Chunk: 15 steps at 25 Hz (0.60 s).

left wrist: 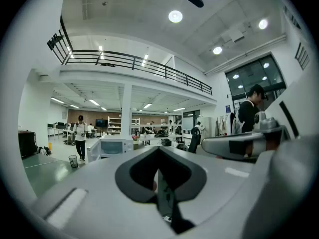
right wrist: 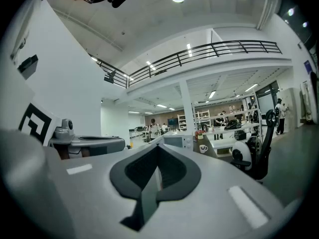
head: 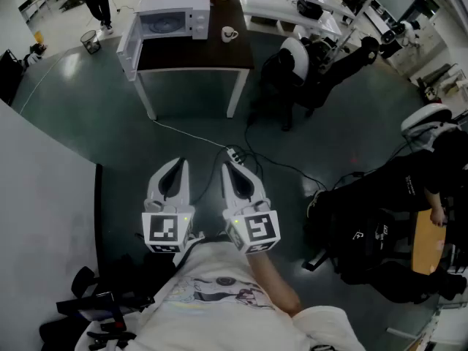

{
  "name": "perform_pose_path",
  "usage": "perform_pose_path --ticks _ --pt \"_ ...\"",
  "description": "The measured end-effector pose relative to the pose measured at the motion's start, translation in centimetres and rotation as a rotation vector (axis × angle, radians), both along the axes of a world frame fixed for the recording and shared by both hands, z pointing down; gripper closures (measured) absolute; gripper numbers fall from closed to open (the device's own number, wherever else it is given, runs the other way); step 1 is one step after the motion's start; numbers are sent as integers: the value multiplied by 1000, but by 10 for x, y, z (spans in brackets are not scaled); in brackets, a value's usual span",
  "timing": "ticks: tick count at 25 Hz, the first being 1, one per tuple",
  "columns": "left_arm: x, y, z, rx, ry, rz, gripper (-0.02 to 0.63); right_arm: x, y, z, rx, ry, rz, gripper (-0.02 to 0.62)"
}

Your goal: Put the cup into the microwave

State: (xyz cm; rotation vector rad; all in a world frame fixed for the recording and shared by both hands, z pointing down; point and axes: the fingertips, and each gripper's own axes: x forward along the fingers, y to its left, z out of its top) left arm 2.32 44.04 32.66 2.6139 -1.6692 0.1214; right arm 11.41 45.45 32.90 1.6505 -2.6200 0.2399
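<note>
A white cup [head: 229, 34] stands on the dark table [head: 194, 55] far ahead, to the right of the white microwave [head: 172, 13]. The microwave's door [head: 129, 44] hangs open to the left. Both grippers are held close to the person's body, far from the table and pointing at it. The left gripper [head: 179, 164] is shut and empty, and so is the right gripper [head: 231, 165]. In the right gripper view the cup [right wrist: 203, 148] and microwave [right wrist: 174, 141] show small beyond the shut jaws of the right gripper [right wrist: 158, 149]. The left gripper view shows the microwave [left wrist: 115, 146] beyond the left gripper [left wrist: 158, 152].
A power strip [head: 234, 153] with cables lies on the floor between me and the table. Black office chairs [head: 300, 68] stand right of the table. A seated person in black [head: 395, 210] is at the right. A white wall [head: 36, 196] runs along the left. A bin [head: 91, 42] stands far left.
</note>
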Motion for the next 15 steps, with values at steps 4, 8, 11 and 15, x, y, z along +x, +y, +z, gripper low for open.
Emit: perform_pose_path --ticks 4,8,11,15 --pt "-16 1 7 -17 9 -24 608 -5 4 3 -7 2 -4 597" --pt "-19 5 12 -31 21 -18 607 -7 8 9 -22 12 6 597" --pt "-19 11 23 -48 24 -11 607 -10 11 15 -40 16 7 597" --pt "-22 19 34 -60 32 1 607 -13 17 24 -33 0 11 595"
